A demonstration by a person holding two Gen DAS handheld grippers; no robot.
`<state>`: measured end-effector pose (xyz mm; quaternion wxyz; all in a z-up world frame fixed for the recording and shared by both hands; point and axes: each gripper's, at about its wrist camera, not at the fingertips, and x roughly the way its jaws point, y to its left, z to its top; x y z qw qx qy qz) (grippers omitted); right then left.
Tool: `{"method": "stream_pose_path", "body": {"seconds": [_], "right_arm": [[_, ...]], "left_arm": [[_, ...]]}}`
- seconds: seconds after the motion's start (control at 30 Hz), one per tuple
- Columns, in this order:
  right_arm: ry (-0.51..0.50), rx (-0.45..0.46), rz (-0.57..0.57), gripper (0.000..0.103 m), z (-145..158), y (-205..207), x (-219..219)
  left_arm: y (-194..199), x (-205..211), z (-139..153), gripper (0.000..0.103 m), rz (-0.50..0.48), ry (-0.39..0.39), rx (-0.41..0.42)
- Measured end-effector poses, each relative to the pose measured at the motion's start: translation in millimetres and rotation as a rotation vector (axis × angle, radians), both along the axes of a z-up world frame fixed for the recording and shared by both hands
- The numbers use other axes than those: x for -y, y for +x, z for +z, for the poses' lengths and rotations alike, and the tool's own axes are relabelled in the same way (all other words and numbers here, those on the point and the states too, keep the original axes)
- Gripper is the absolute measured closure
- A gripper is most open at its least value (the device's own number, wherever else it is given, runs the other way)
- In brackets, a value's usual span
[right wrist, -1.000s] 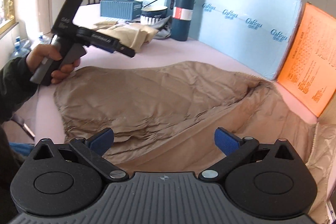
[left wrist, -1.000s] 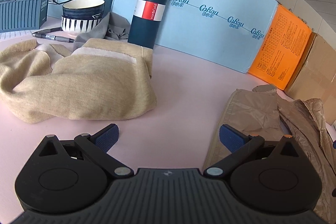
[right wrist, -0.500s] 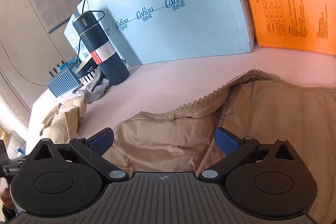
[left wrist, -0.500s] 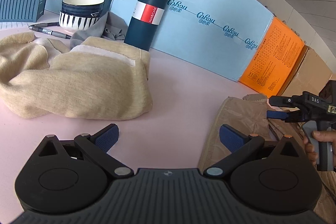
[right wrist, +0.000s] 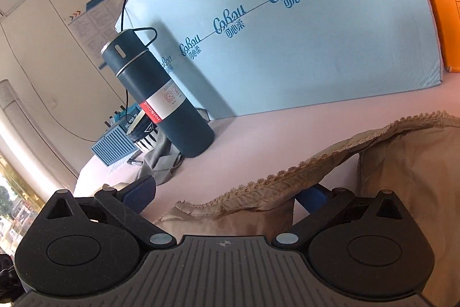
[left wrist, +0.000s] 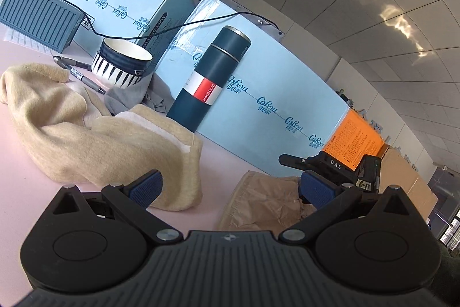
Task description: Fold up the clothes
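A tan garment with a lace-trimmed edge (right wrist: 287, 180) lies on the pink table; its corner shows in the left wrist view (left wrist: 267, 203). My right gripper (right wrist: 227, 192) is open with the lace edge lying between its blue pads and over the right one; its body shows in the left wrist view (left wrist: 330, 166), low over the garment. My left gripper (left wrist: 230, 189) is open and empty, just in front of the garment's corner. A beige knit garment (left wrist: 109, 146) lies bunched at the left.
A dark blue thermos (left wrist: 210, 82) stands against light blue boxes (left wrist: 273, 94). A striped bowl (left wrist: 123, 62), pens (left wrist: 77, 71) and a grey cloth (left wrist: 129, 99) lie behind the beige garment. An orange box (left wrist: 356, 143) stands at the right.
Both grippers have come lower and closer to the tan garment's edge. The right gripper now has the lace edge between its pads. Both stay open.
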<state>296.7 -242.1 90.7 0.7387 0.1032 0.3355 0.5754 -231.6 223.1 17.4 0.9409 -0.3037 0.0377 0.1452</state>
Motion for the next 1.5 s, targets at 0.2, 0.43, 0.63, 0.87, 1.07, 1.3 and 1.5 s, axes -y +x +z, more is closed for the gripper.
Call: {"method": "stream_pose_path", "body": {"seconds": [0.2, 0.43, 0.63, 0.87, 1.07, 1.3, 1.5], "right_arm": [[-0.108, 0.03, -0.025, 0.0, 0, -4, -5], [-0.116, -0.065, -0.052, 0.0, 0, -7, 52], [-0.155, -0.037, -0.024, 0.0, 10, -43, 96], [-0.127, 0.027, 0.04, 0.0, 14, -88, 131], [-0.057, -0.082, 0.073, 0.0, -1, -98, 137], [0.068, -0.09, 0.116, 0.0, 0, -103, 132], [0.181, -0.192, 0.119, 0.0, -20, -92, 134]], "left_arm": [[13, -10, -4, 0.0, -0.037, -0.063, -0.07], [17, -12, -8, 0.0, -0.02, -0.088, -0.113], [30, -12, -6, 0.0, -0.145, -0.117, -0.251], [28, 26, 9, 0.0, -0.3, -0.005, -0.394], [27, 21, 6, 0.0, -0.196, -0.015, -0.481], [36, 23, 7, 0.0, -0.291, -0.06, -0.487], [30, 34, 2, 0.016, -0.347, -0.1, -0.374]]}}
